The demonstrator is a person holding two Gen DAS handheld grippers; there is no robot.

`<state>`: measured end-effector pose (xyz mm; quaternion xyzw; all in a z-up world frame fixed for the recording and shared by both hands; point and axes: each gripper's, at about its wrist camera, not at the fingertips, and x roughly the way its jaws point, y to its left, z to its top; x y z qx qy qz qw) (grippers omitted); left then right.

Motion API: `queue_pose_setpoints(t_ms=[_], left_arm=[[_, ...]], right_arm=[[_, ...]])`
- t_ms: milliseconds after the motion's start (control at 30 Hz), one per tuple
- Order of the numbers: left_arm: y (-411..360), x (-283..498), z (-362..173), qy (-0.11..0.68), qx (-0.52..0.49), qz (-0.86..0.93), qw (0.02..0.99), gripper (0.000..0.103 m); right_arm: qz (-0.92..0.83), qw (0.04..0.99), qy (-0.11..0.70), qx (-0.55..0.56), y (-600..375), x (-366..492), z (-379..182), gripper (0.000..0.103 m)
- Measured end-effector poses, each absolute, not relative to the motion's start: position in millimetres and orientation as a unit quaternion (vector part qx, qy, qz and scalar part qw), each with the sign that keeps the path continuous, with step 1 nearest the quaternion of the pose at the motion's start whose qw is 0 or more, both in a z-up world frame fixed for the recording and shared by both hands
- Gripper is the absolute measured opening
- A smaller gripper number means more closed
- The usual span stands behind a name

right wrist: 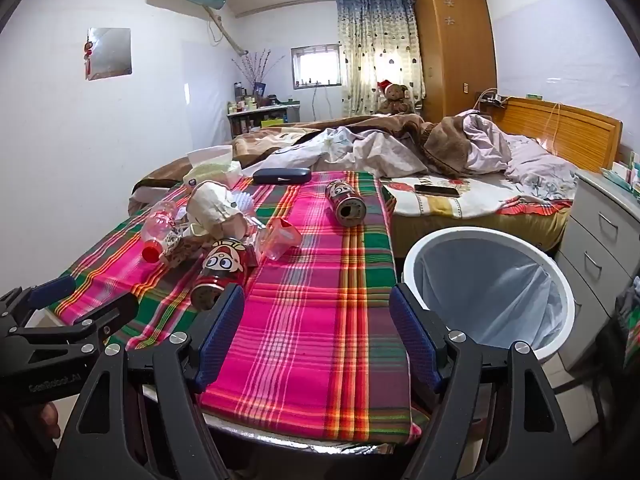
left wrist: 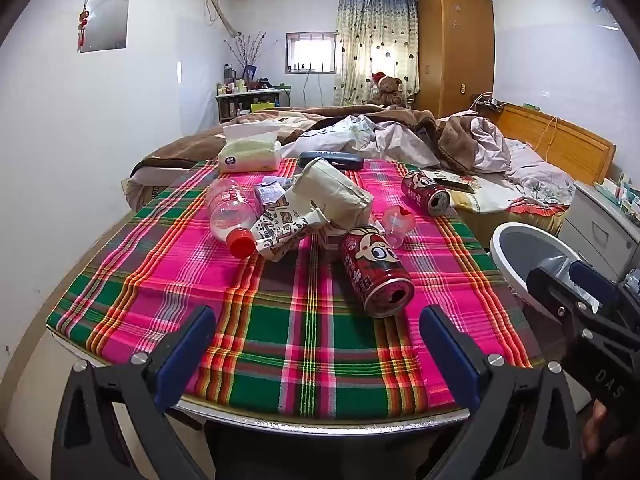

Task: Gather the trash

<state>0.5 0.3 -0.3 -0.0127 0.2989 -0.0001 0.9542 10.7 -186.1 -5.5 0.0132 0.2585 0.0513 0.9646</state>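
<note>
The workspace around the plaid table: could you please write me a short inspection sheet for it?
Surface: plaid tablecloth covers the table.
Job's things: near red can and far red can lie on their sides; plastic bottle lies capped; paper bag, wrappers and a crushed clear cup; lined bin stands right of the table.
Clutter: tissue pack, dark case.
Grippers: left hand-held gripper and right hand-held gripper open, holding nothing.
Cables: one by the headboard.
Surroundings: unmade bed, phone, wardrobe.
</note>
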Motion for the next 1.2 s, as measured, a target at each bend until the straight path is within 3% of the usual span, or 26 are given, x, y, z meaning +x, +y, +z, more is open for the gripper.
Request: queue_pose_setpoints(t_ms=[1200], left_arm=[[2.8,-1.6,0.2,0.299,-0.008,0.009,0.954,0.103]], right_arm=[[0.05,0.964,0.26,0.021,-187.8,11.4,-5.0,0.076]])
